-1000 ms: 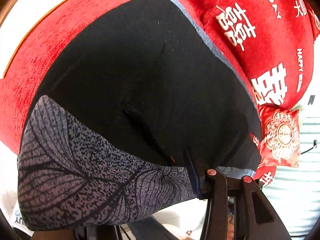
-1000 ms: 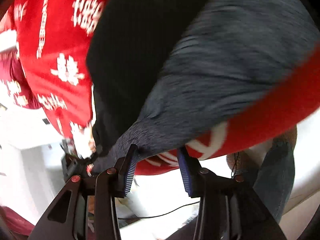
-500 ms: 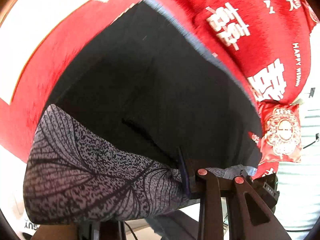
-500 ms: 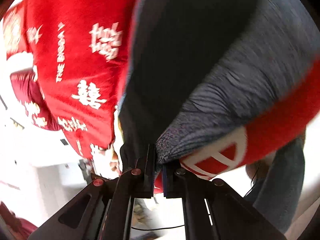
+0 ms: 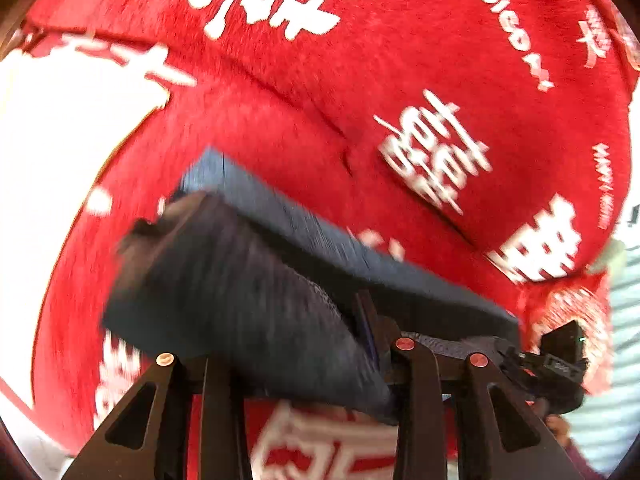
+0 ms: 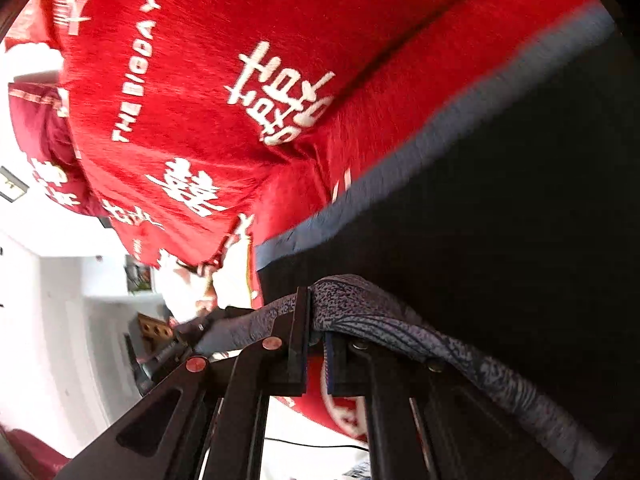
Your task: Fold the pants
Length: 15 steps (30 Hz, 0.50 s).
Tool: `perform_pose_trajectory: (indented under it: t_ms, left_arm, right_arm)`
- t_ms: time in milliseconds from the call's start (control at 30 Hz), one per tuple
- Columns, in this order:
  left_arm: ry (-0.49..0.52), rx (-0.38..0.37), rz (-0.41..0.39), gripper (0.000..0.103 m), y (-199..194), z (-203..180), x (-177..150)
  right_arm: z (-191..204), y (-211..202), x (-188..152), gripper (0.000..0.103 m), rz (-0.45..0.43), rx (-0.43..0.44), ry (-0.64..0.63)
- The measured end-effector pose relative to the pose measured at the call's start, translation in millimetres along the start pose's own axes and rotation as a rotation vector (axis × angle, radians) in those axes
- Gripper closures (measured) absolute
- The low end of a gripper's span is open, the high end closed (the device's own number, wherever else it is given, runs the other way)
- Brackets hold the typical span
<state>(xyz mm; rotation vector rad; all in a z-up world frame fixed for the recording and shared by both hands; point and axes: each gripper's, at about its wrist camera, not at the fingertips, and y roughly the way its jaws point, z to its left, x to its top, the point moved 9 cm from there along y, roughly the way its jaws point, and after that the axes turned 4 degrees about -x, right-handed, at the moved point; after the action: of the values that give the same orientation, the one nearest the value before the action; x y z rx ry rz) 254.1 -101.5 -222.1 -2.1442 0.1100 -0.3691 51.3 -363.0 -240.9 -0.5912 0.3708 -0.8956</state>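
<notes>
Both hand-held grippers, left (image 5: 304,344) and right (image 6: 316,320), pinch the pants' (image 5: 240,280) patterned hem, carrying it over the black half; next, lay it edge-to-edge on the red bedspread (image 5: 400,60)

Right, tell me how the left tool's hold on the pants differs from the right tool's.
The left tool has a thick bundle of the pants filling the space between its fingers; the right tool pinches only a thin patterned edge of the pants. The left tool's fingers stand wide apart, the right tool's nearly meet. Both are shut on the same dark pants above the red blanket.
</notes>
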Motion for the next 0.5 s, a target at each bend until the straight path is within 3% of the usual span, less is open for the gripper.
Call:
perform_pose_trajectory:
  t_ms: [233,400,433,467,500]
  left_arm:
    - [-0.011,0.163,0.032,0.068,85.1,30.6,30.8]
    - [-0.035,0.195,0.045,0.068,77.7,25.7,35.5]
    - [-0.029,0.197,0.042,0.066,71.1,22.3,36.2]
    - [-0.019,0.202,0.031,0.053,60.4,19.6,36.2]
    - [-0.007,0.224,0.007,0.044,48.9,19.7,36.2]
  right_arm:
    - [-47.6,76.1,65.3,0.097,0.150,-0.139,0.005]
    - [-42.3,75.9,69.4,0.092,0.176,-0.150,-0.011]
    - [-35.4,71.8,66.9,0.082,0.181,-0.177,-0.048]
    - [-29.3,67.3,66.2,0.062,0.175,-0.193,-0.083]
    - [-18.1,59.2,64.8,0.051,0.153,-0.198,-0.126]
